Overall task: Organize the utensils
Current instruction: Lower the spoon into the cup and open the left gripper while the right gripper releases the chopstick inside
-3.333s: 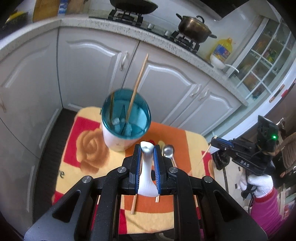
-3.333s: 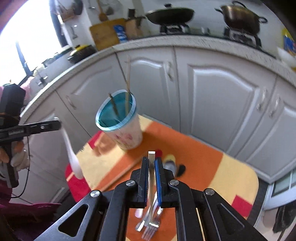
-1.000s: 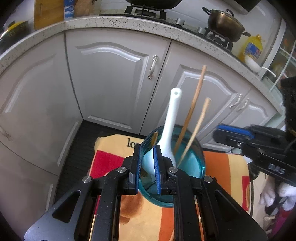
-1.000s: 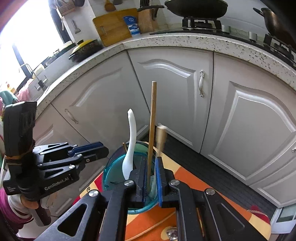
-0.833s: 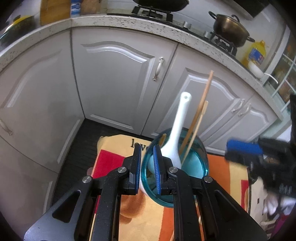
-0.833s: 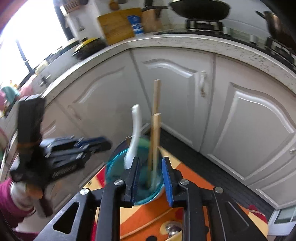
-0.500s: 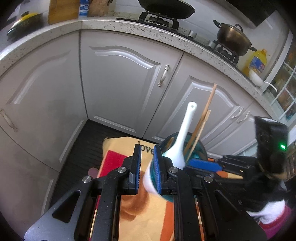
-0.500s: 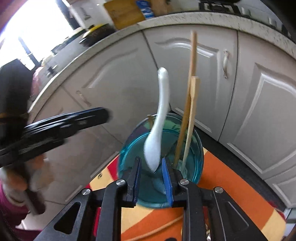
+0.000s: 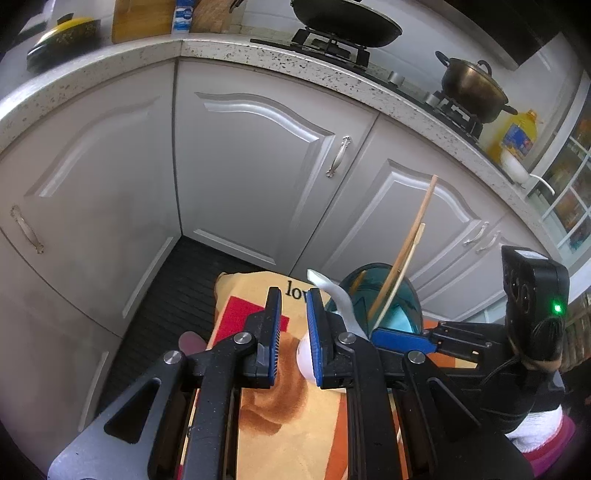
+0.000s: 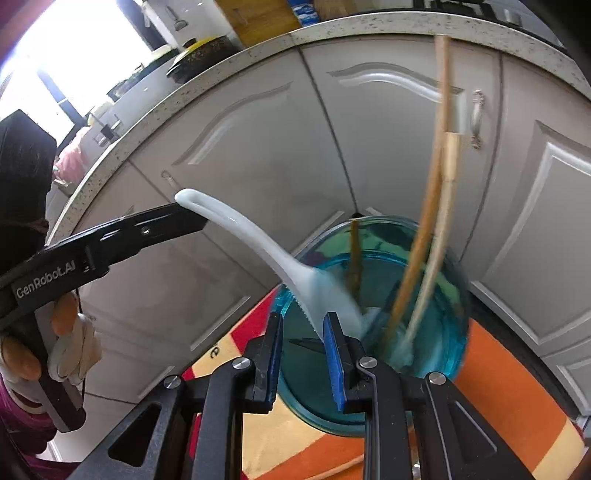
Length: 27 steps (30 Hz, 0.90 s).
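Note:
A teal-lined white cup (image 9: 400,310) (image 10: 447,325) stands on the patterned cloth (image 9: 280,424) (image 10: 509,417). In it lean two long wooden chopsticks (image 9: 404,251) (image 10: 432,221), a short brown stick (image 10: 354,258) and a white spoon (image 9: 338,295) (image 10: 258,240). The spoon's handle tilts out to the left. My left gripper (image 9: 293,332) (image 10: 195,219) is open just left of the cup, with the spoon's handle beside its right finger and only cloth between the pads. My right gripper (image 10: 303,332) (image 9: 378,334) is open right above the cup's near rim, gripping nothing.
Grey cabinet doors (image 9: 251,155) curve round behind the cloth under a speckled counter (image 9: 280,55). On it stand a wok (image 9: 343,26), a pot (image 9: 469,85) and an oil bottle (image 9: 517,136). A gloved hand (image 10: 70,354) holds the left gripper.
The left gripper let go of the white spoon in the cup and drew back to the left. The right gripper dropped its chopstick into the cup, opened and sank toward the rim. The spoon has tipped left.

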Tool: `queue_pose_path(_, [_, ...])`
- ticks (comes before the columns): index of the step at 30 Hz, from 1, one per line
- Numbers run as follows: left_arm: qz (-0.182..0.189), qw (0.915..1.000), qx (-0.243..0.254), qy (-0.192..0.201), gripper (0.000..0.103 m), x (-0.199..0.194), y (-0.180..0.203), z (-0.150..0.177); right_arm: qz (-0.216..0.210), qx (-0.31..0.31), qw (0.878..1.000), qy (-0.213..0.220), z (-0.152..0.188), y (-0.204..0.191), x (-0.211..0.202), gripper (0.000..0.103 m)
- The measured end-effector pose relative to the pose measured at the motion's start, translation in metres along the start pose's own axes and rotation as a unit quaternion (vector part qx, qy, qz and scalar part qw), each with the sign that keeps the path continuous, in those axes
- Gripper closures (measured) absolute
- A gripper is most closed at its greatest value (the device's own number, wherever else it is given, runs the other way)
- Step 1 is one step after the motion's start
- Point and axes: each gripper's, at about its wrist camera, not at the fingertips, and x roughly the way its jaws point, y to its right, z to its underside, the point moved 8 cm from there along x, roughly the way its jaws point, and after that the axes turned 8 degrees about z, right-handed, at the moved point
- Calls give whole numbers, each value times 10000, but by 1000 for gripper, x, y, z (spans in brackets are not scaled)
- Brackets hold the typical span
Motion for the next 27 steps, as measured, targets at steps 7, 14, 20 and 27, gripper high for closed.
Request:
queue_pose_path(7, [56, 10000, 6, 25, 90, 11, 8, -12, 262, 69, 9996, -19, 7, 20, -12, 80])
queue_pose_path(14, [102, 9999, 39, -73, 90, 35, 18, -25, -7, 38, 9999, -135, 4, 10, 3, 80])
queue_pose_path(20, [251, 9994, 174, -176, 90, 51, 35, -36, -320, 45, 9995, -44, -4, -6, 7, 79])
queue_pose_path(27, [331, 9990, 252, -173, 90, 48, 40, -34, -292, 277, 9992, 57, 0, 15, -7, 79])
